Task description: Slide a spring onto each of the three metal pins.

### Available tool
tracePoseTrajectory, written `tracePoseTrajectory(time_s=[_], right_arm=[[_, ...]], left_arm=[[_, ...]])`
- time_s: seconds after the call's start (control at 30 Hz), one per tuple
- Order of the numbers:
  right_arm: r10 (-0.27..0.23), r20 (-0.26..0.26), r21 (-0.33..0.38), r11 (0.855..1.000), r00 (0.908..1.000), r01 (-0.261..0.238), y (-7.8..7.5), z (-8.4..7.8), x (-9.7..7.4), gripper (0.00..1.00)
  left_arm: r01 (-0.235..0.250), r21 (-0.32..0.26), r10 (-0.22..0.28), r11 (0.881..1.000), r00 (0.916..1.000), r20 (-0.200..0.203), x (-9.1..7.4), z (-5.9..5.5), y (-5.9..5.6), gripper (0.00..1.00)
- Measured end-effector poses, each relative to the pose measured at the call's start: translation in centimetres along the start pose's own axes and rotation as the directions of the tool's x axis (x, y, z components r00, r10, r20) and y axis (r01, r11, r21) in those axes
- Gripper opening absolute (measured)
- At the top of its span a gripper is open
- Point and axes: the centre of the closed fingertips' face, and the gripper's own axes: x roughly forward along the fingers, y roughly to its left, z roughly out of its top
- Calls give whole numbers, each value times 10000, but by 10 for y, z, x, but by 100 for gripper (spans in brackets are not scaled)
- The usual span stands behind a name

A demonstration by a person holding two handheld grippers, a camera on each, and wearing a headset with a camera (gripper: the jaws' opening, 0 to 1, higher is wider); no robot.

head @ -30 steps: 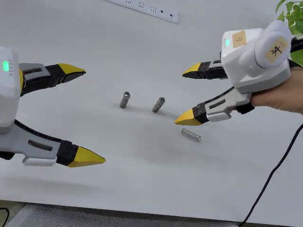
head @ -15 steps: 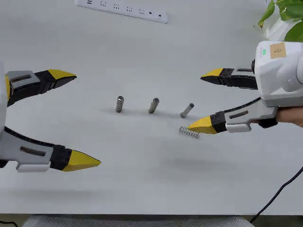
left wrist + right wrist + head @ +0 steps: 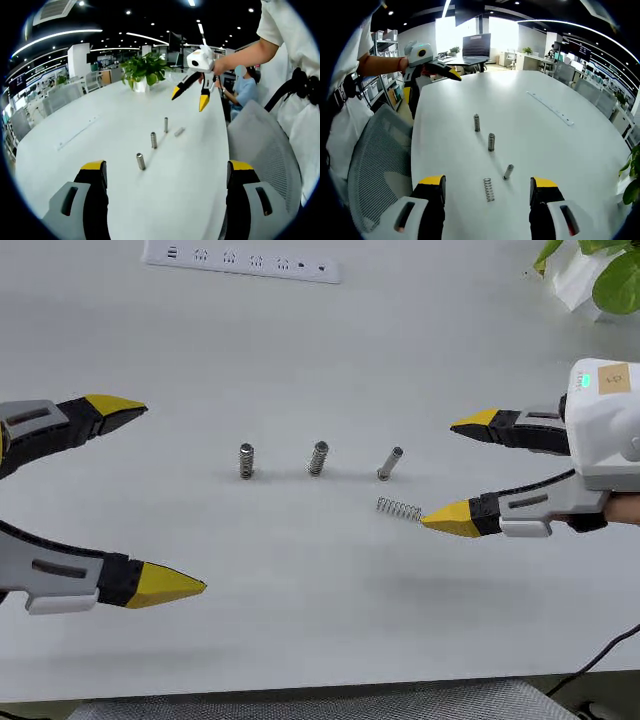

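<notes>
Three metal pins stand in a row on the white table. The left pin (image 3: 246, 460) and the middle pin (image 3: 318, 458) each wear a spring. The right pin (image 3: 390, 463) is bare and leans a little. A loose spring (image 3: 398, 508) lies flat just in front of it. My right gripper (image 3: 465, 472) is open, its near fingertip just right of the loose spring. My left gripper (image 3: 150, 495) is open at the far left, well away from the pins. In the right gripper view the spring (image 3: 488, 189) lies left of the bare pin (image 3: 508, 172), ahead of the jaws.
A white power strip (image 3: 240, 261) lies along the table's far side. A potted plant (image 3: 590, 270) stands at the far right corner. A grey mesh chair (image 3: 375, 155) sits at the table's near edge.
My right gripper has drawn back to the right, uncovering the bare third pin. The head camera has shifted, so the pins sit differently in the picture.
</notes>
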Motion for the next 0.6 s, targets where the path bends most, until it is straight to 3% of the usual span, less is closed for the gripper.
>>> tracePoseTrajectory(time_s=[0.33,0.6], right_arm=[[-173,282,488,9987,9995,159,2,-19,-11,69],[-252,588,781,9967,9980,206,5,-31,-20,70]], left_arm=[[95,207,-91,9997,9997,-207,4,8,-6,99],[510,644,-483,9966,9979,-425,24,21,-16,99]])
